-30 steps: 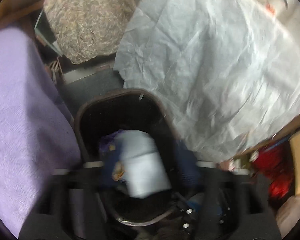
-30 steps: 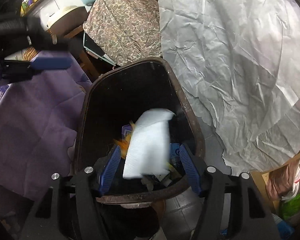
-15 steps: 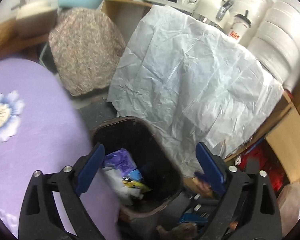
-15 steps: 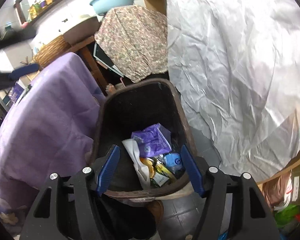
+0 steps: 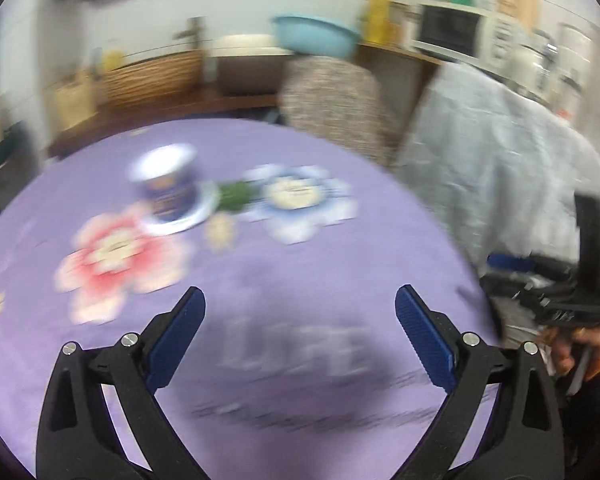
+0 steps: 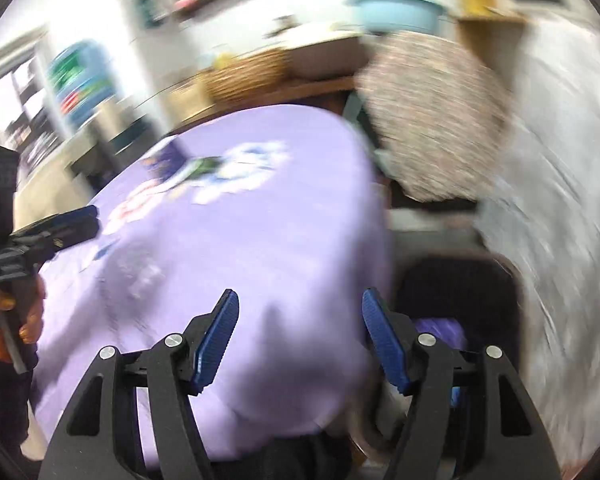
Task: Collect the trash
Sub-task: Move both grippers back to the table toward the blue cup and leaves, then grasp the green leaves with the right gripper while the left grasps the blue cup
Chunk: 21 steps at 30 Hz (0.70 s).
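My left gripper [image 5: 298, 308] hovers open and empty above a round table under a purple cloth [image 5: 300, 264] with flower prints. Far across it stands a blue and white cup [image 5: 166, 190] on a white disc, with a green scrap [image 5: 234, 196] and a small beige bit [image 5: 220, 230] beside it, all blurred. My right gripper [image 6: 300, 312] is open and empty over the table's right edge. Below and to its right is the dark trash bin [image 6: 460, 280], with a purple wrapper [image 6: 440, 328] inside.
A crinkled white sheet [image 5: 500, 160] drapes furniture to the right of the table, and a patterned cloth [image 5: 332, 108] covers something behind it. A counter at the back holds a basket [image 5: 152, 76], a blue basin [image 5: 316, 36] and a microwave [image 5: 452, 28]. A person's hand [image 5: 580, 344] holds the right gripper.
A white paper piece fell into the bin from between the jaws. Both grippers then rose and swung left from the bin to the purple table. The left jaws spread wider.
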Tool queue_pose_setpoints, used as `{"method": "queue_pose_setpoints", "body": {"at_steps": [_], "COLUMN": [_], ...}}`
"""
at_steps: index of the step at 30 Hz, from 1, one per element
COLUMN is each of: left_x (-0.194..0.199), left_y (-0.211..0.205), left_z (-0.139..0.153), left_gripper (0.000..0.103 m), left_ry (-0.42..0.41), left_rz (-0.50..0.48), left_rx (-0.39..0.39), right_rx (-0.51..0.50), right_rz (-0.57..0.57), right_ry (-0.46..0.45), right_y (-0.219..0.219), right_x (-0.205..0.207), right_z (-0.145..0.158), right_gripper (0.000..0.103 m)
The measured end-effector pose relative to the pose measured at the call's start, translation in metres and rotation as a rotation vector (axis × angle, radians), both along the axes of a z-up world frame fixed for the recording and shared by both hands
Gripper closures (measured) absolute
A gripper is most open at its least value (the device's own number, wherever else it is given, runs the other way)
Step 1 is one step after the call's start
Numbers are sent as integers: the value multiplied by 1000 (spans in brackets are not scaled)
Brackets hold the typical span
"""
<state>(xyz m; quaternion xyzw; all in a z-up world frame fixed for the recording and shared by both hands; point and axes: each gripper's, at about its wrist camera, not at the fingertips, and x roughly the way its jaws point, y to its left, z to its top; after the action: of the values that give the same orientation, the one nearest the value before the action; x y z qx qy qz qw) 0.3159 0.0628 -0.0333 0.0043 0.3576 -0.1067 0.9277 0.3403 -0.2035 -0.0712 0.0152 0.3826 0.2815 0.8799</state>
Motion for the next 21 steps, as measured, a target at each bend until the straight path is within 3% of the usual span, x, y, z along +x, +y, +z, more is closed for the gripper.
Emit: {"method": "queue_pose_setpoints", "body": {"at_steps": [5,9,14,21], "left_x": [-13,-21,-24,-8], "left_y": [57,78,93,99], "left_z": [-8,-11,-15,-12], "left_gripper": [8,8,8,8], "left_ry": [23,18,28,25], "left_rz": [99,134,130,113], "left_rx": [-21,-14,-44,15], "right_rx": [-90,-159,-212,-250], "right_rz": [176,242,225,255], "right_ry": [15,7,27,25], "right_y": [77,132,170,198], "right_x": [53,95,135,160], "right_z": [13,16,0,-8], "right_gripper": [41,44,50,50]}}
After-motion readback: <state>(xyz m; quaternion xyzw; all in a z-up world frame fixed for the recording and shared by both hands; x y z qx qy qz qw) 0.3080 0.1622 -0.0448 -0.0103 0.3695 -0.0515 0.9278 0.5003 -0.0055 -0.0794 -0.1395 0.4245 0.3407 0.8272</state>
